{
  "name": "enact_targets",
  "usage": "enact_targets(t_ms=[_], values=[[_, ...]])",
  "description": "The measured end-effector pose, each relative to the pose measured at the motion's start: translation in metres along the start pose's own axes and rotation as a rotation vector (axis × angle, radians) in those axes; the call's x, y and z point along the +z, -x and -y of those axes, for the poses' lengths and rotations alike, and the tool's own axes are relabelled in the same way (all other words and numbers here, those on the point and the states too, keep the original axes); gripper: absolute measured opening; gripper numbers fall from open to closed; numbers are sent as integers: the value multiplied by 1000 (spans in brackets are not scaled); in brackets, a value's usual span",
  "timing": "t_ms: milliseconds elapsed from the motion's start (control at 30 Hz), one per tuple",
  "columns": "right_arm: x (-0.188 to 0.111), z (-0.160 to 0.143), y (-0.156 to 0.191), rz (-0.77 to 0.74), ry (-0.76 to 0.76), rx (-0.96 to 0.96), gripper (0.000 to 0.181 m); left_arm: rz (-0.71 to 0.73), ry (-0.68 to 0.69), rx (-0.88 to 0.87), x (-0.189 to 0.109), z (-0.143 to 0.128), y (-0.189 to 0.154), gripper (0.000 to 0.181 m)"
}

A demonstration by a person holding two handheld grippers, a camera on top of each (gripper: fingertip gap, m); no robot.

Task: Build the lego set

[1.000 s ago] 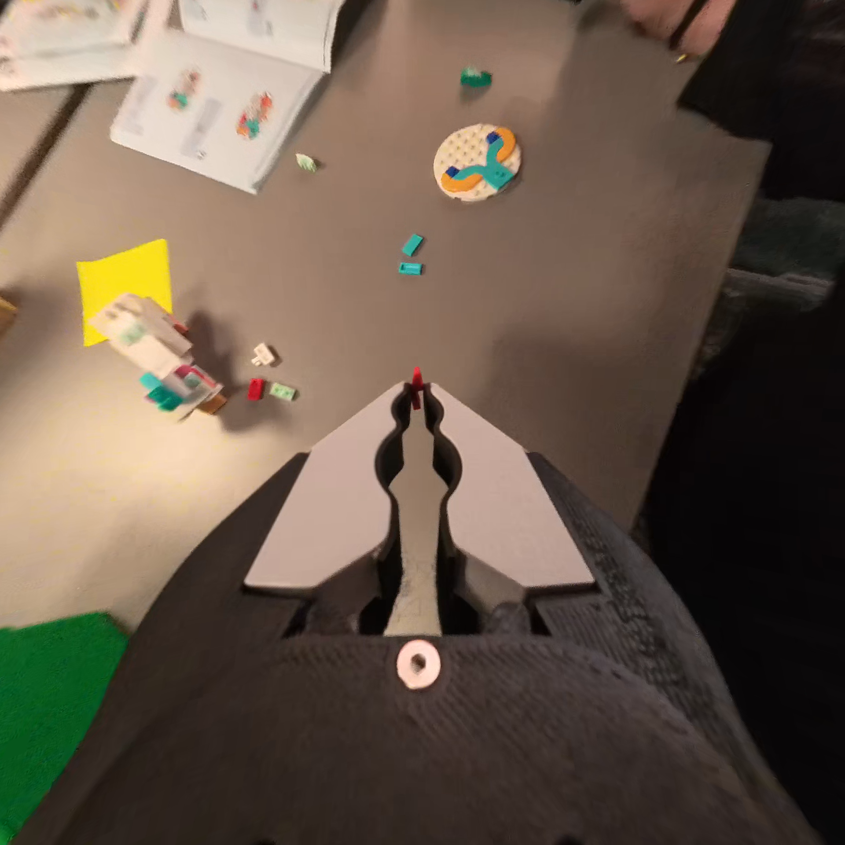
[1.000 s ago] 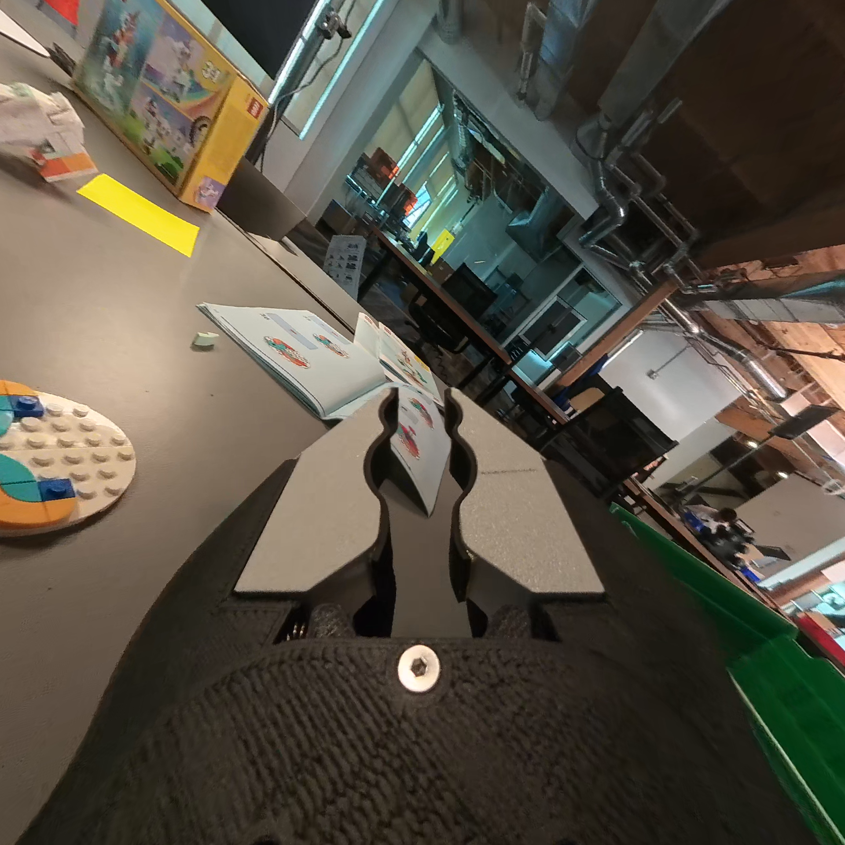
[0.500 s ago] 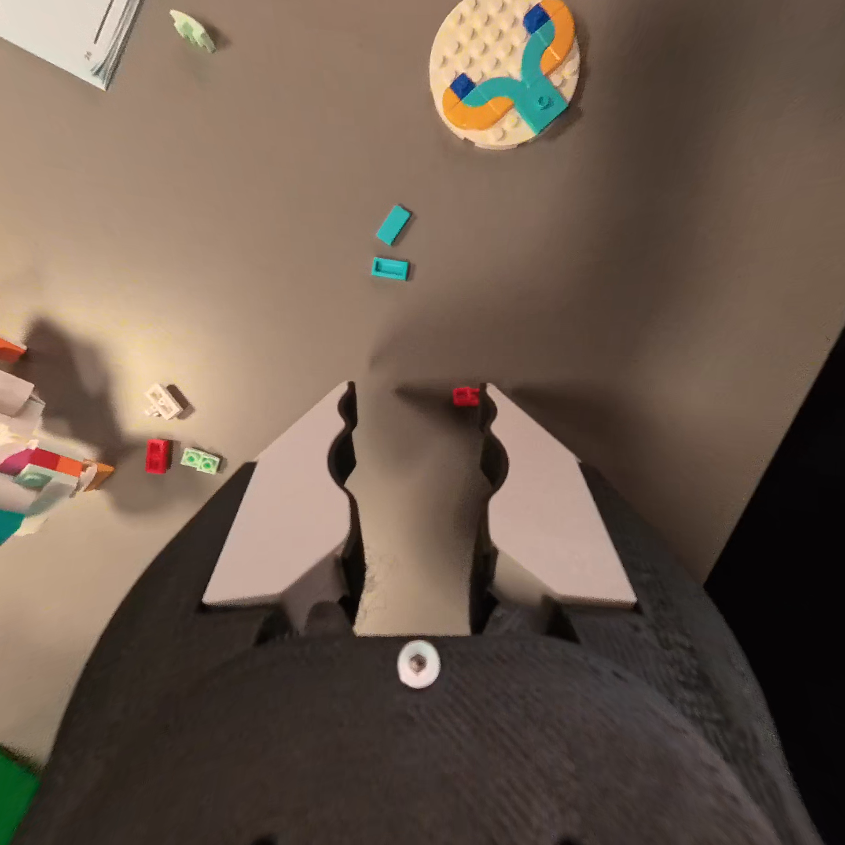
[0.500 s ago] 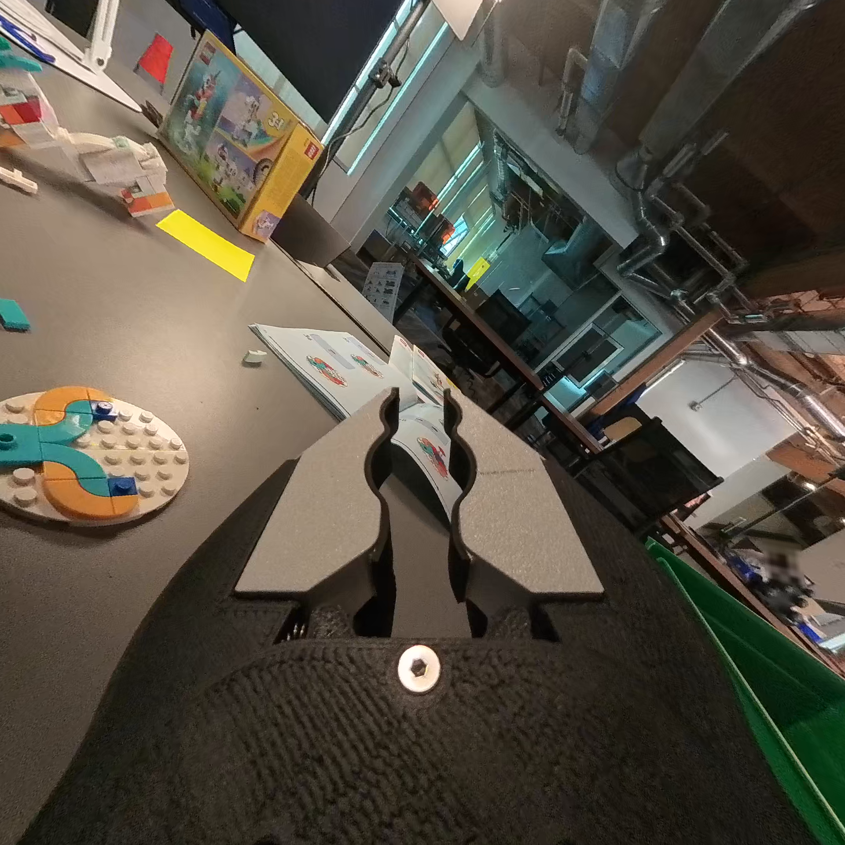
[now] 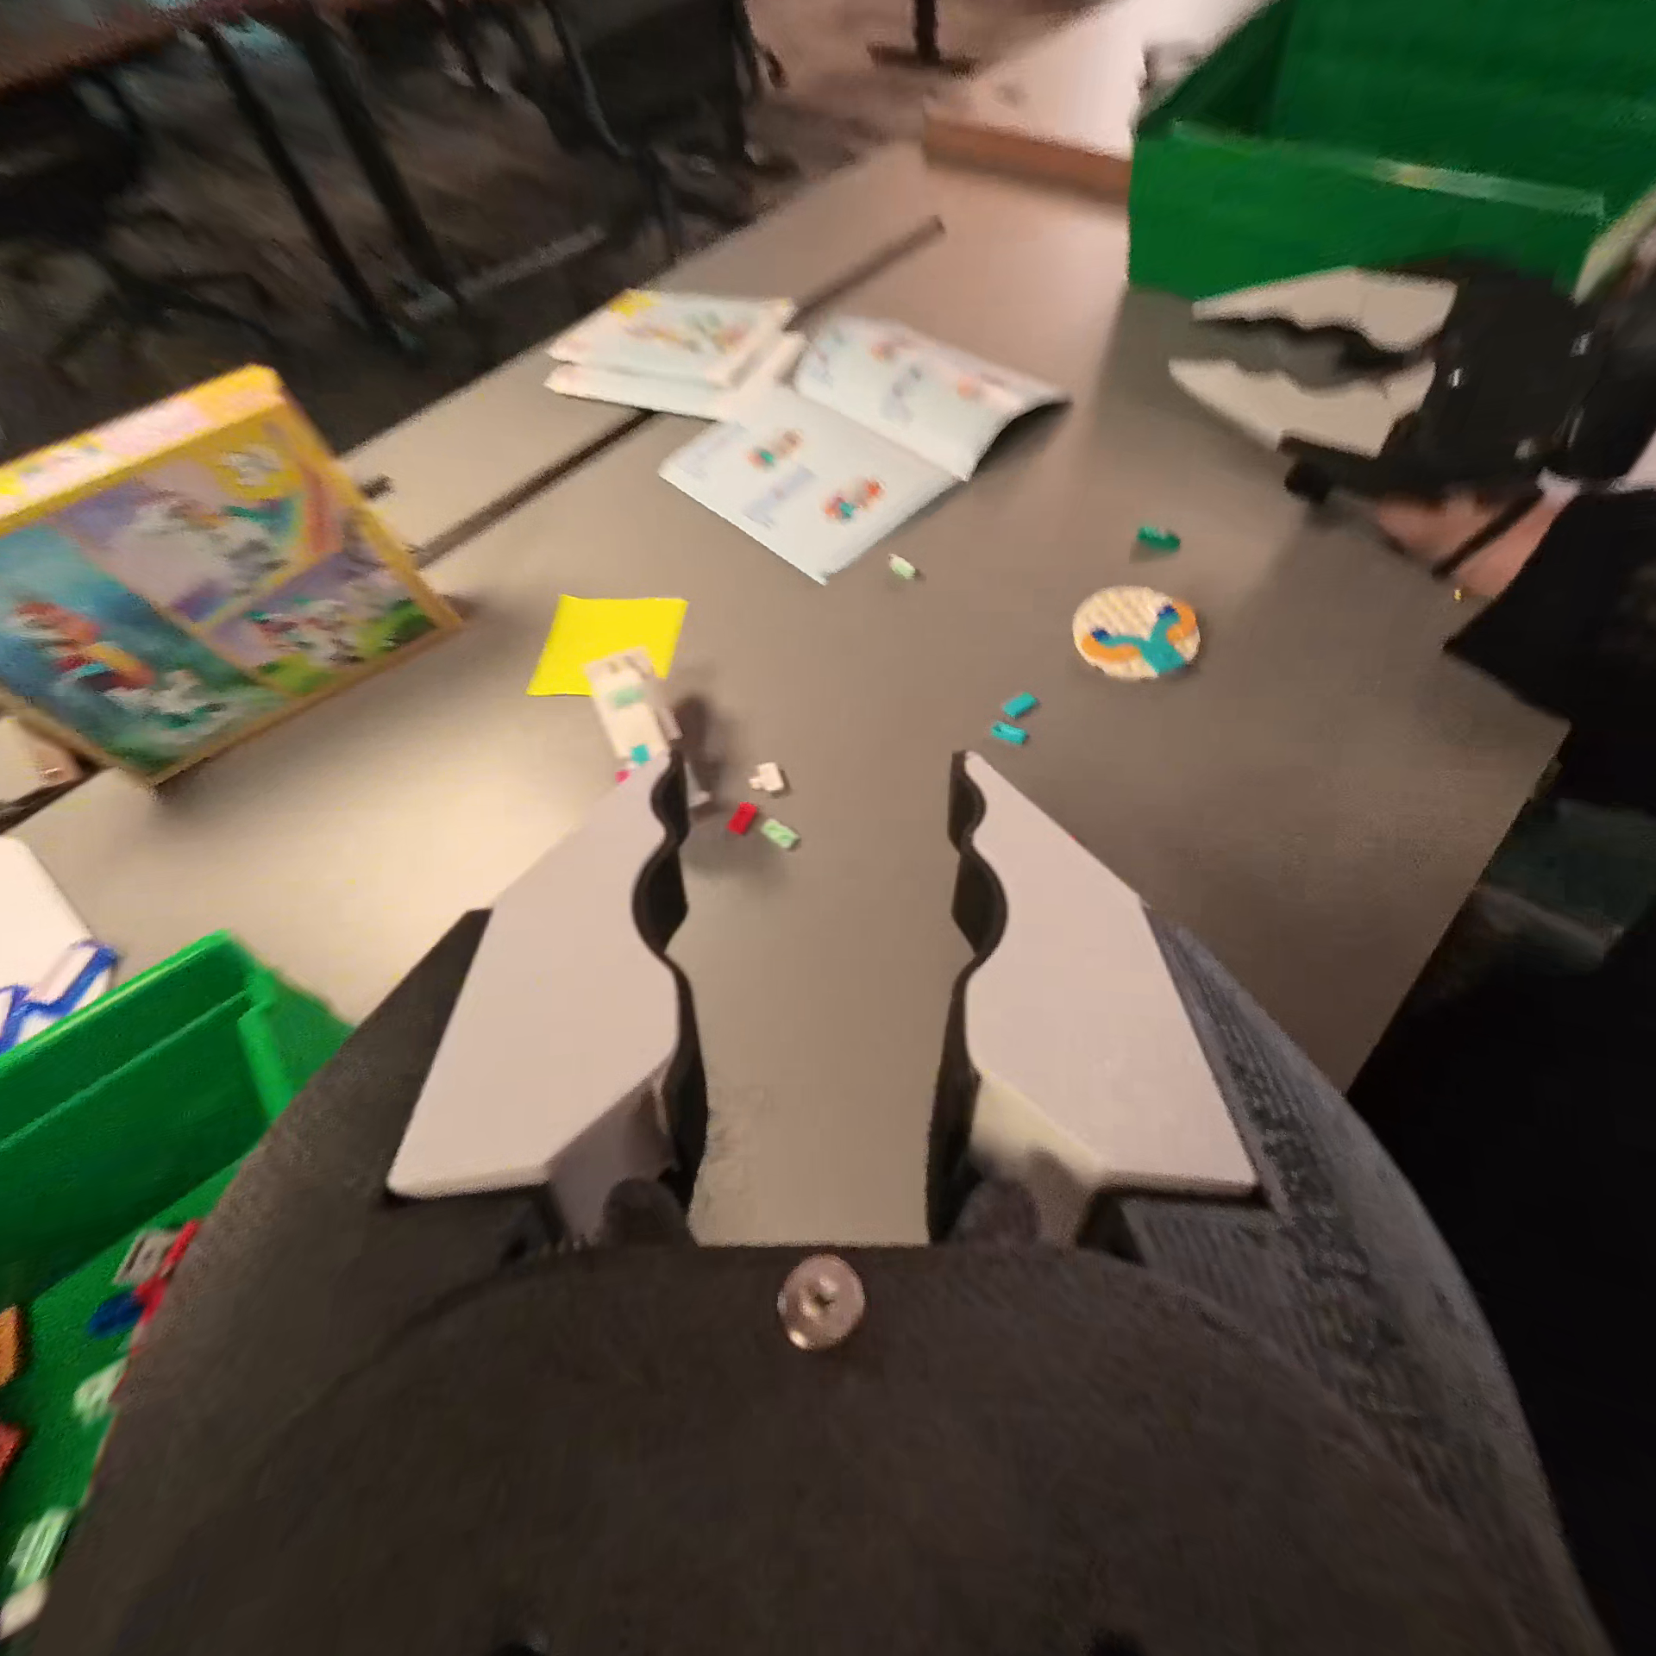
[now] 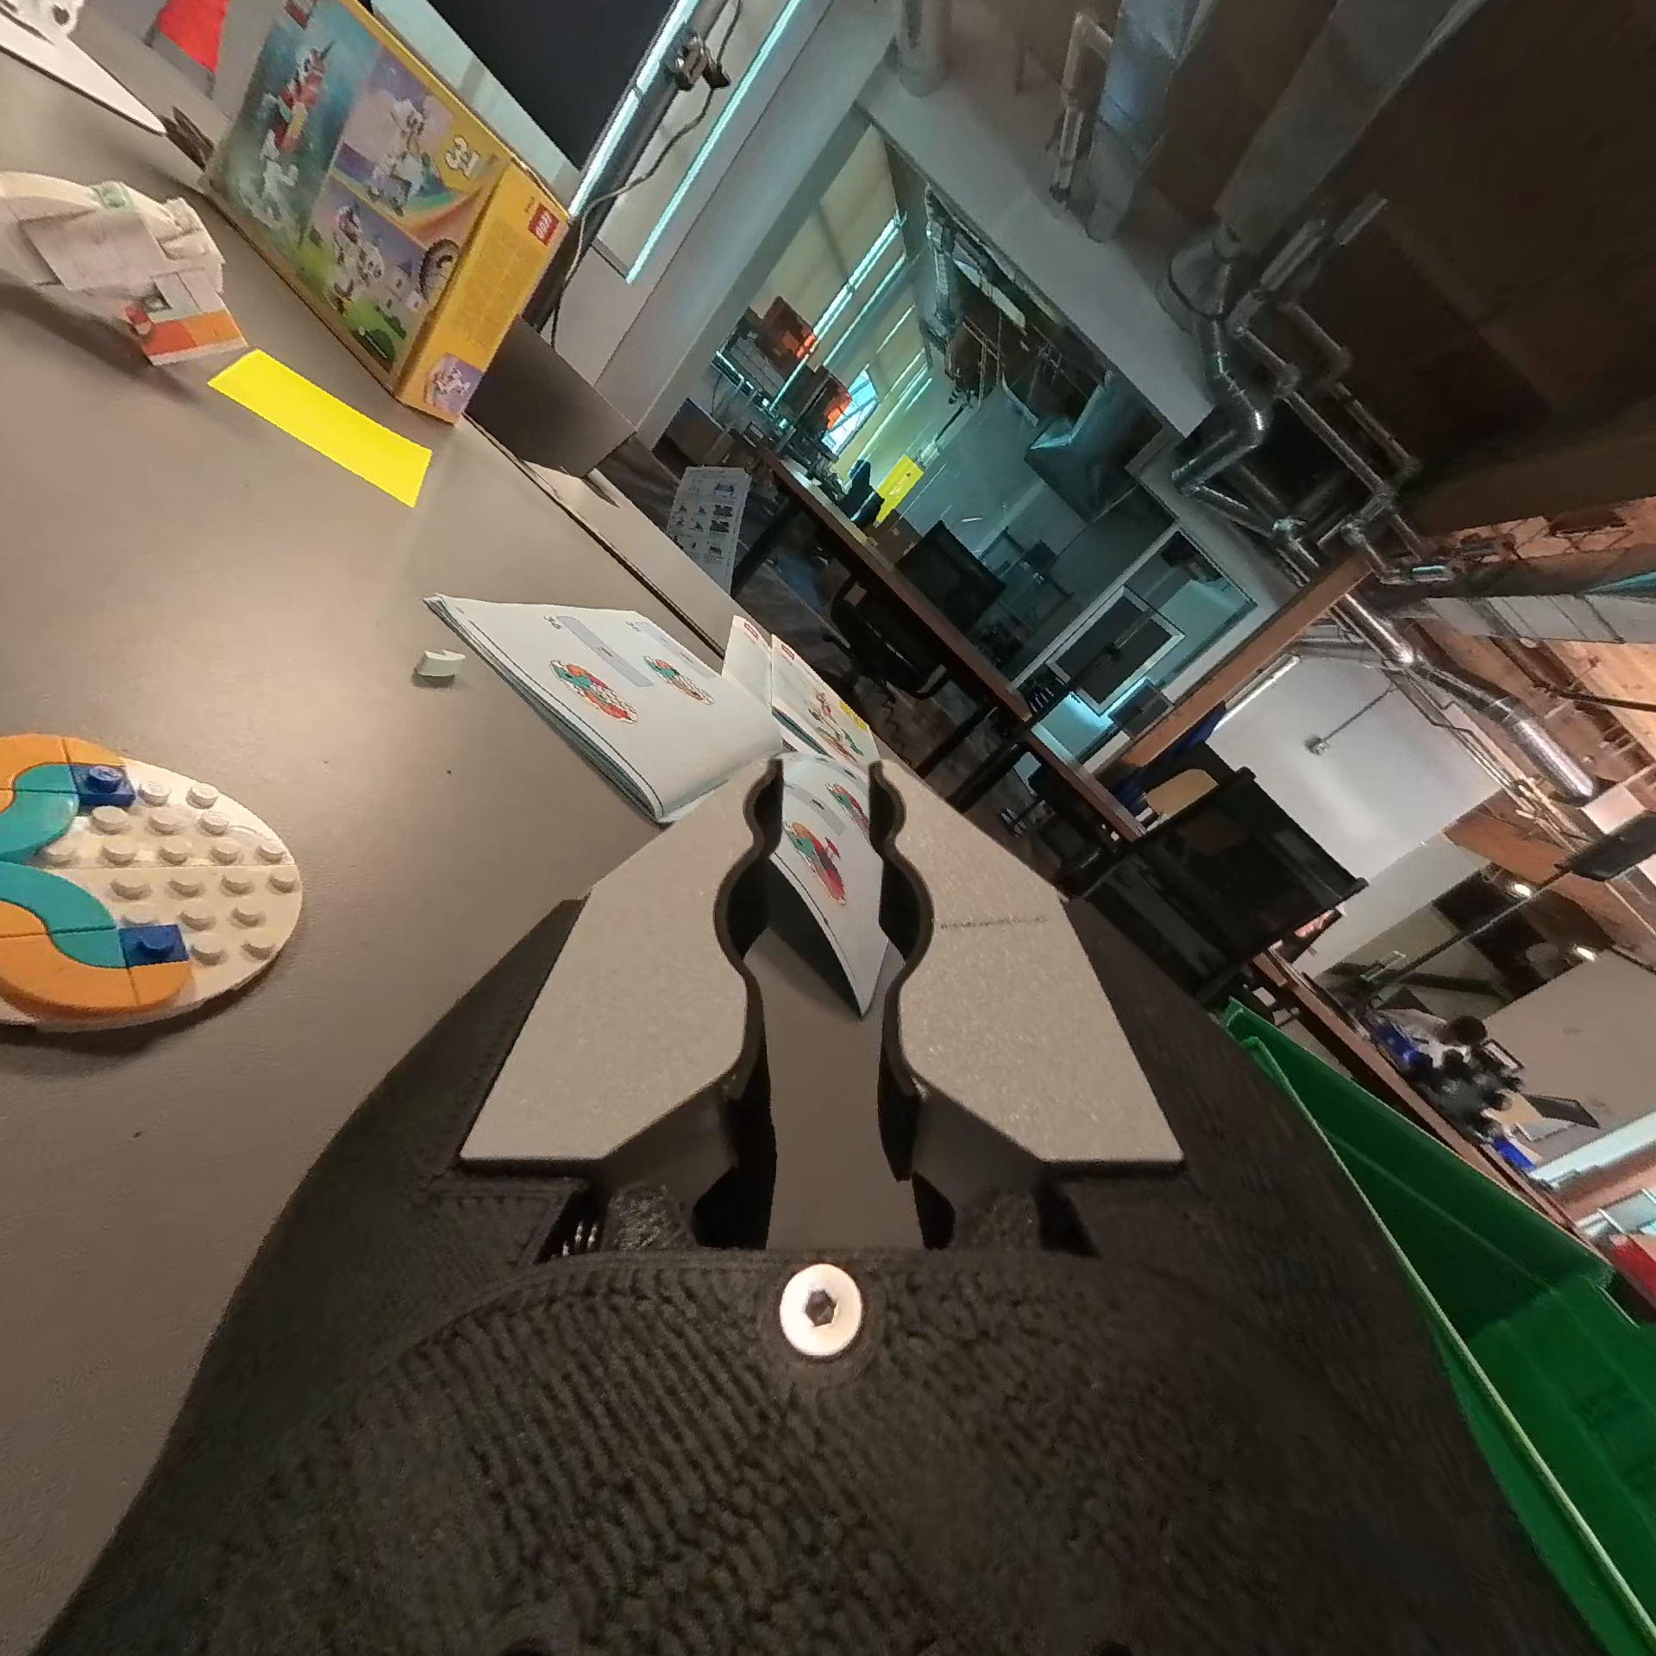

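Note:
My left gripper (image 5: 815, 762) is open wide and empty, held high above the grey table (image 5: 851, 986). Below it lie a red brick (image 5: 742, 817), a pale green brick (image 5: 780, 833) and a white piece (image 5: 768, 778). A white part-built model (image 5: 627, 703) lies to their left. The round cream plate (image 5: 1134, 632) with orange and teal curves lies far right, with two teal tiles (image 5: 1017, 705) before it. My right gripper (image 6: 826, 775) is low over the table beside that plate (image 6: 179, 887). Its jaws stand a little apart with nothing between them.
An open instruction booklet (image 5: 851, 448) lies at the back and also shows just ahead of my right gripper (image 6: 609, 690). The set's box (image 5: 179, 573) and a yellow paper (image 5: 609, 627) are at the left. Green bins (image 5: 116, 1102) (image 6: 1479, 1254) flank the table. The table edge runs along the right. The grippers' ends are close to 35 cm from one another. The round cream plate (image 5: 1134, 632) sits 12 cm or so from the ends of my right fingers. It turns up in the right wrist view (image 6: 73, 842) as well.
My left gripper was shut on a small red brick, opened and let it go at the table, then rose and drew back. The right gripper hardly moved.

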State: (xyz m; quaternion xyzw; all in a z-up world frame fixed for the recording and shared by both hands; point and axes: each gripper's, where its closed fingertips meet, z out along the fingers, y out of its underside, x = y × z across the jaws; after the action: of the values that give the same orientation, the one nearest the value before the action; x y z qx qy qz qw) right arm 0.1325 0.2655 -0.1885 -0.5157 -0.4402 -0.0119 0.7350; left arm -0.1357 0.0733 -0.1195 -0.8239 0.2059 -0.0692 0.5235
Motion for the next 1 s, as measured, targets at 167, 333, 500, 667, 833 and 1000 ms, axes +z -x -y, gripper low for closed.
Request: enact_targets(t_ms=[167, 333, 500, 667, 833, 1000], values=[[2, -5, 0, -13, 38, -28, 17, 234, -132, -98, -74, 1, 62, 56], [5, -12, 1, -20, 84, -71, 17, 477, -189, -224, -139, -21, 119, 54], [7, -19, 1, -32, 133, -99, 17, 576, -228, -310, -178, -46, 147, 53], [8, -26, -3, -60, 181, -128, 17, 612, -183, -339, -189, -76, 162, 52], [9, -33, -6, -83, 226, -148, 17, 652, -117, -354, -195, -103, 177, 52], [11, -40, -5, -81, 270, -181, 17, 634, -5, -394, -189, -134, 183, 47]])
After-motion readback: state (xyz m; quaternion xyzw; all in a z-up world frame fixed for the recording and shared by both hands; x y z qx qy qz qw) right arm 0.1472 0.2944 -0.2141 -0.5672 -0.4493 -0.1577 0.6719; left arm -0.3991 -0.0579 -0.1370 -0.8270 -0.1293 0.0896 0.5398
